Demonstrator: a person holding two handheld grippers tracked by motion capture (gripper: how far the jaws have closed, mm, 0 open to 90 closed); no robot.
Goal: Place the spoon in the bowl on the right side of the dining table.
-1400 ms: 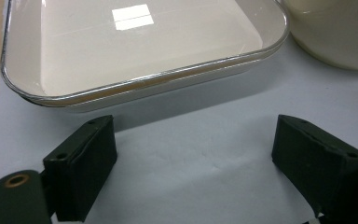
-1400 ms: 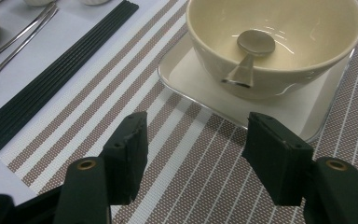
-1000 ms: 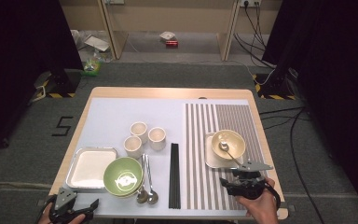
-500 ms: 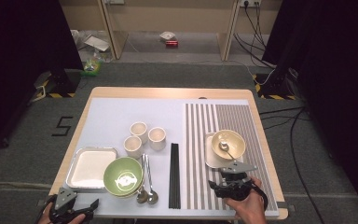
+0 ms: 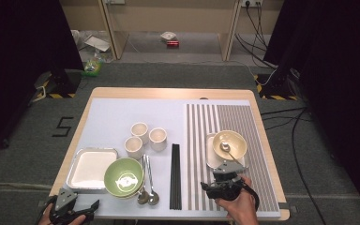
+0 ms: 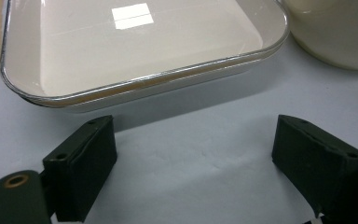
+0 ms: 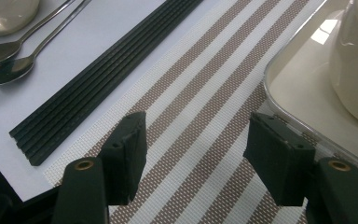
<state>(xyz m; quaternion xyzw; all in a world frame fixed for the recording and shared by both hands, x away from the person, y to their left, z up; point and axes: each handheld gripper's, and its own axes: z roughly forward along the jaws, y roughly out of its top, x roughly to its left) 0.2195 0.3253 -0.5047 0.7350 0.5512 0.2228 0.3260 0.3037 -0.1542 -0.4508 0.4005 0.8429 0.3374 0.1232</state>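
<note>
the right gripper (image 5: 214, 186) is sliding left across the striped mat (image 5: 243, 126) from beside the tray (image 5: 210, 152) toward the chopsticks (image 5: 175, 176), its jaws released and empty, apparently lining up a pickup. left of the chopsticks, the left gripper (image 5: 77, 212) is idling, released.

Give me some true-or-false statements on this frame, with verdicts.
1. The right gripper is open over the striped mat. True.
2. The chopsticks lie on the striped mat. False: they lie on the plain mat, left of it.
3. A spoon rests in the beige bowl. True.
4. The left gripper holds the tray. False: its jaws are open and empty, short of the tray.
5. Four cups stand together. False: three.
</note>
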